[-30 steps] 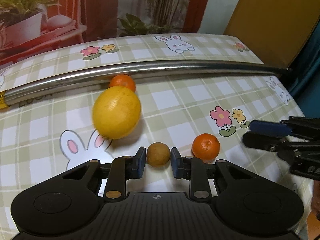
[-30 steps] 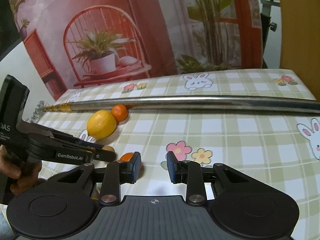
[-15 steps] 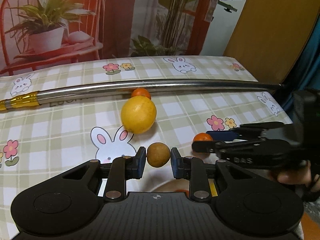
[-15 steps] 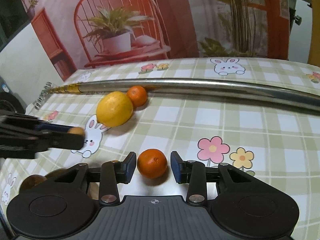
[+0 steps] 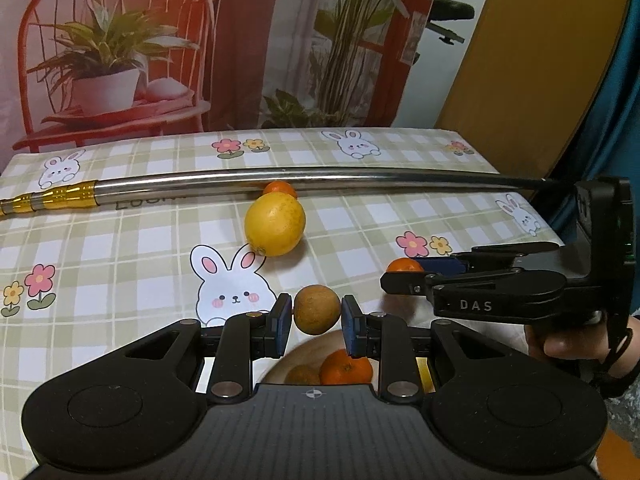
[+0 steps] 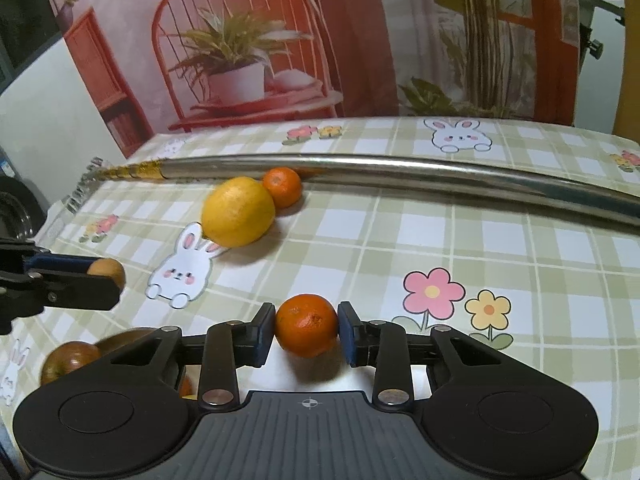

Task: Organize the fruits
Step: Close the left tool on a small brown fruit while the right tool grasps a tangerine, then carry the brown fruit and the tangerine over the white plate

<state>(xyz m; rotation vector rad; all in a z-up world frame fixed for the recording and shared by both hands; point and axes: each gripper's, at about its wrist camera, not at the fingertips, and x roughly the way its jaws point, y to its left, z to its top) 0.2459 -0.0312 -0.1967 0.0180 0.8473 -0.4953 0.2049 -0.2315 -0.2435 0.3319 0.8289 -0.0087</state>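
Note:
My left gripper is shut on a small brown round fruit and holds it above a wooden bowl. In the bowl lie a tangerine and another brown fruit. The jaws of my right gripper are closing, and a tangerine sits between them on the tablecloth with both pads touching its sides. A big yellow citrus and a second small tangerine rest further back against a metal rod.
The long steel rod with a gold end spans the table's width. The table has a checked cloth with rabbits and flowers; its right edge is near. A hand holds the right gripper. A dark brown fruit shows at the lower left of the right wrist view.
My left gripper has lifted and drawn back with the brown fruit, bringing the bowl into view beneath it. My right gripper moved onto the loose tangerine and closed around it.

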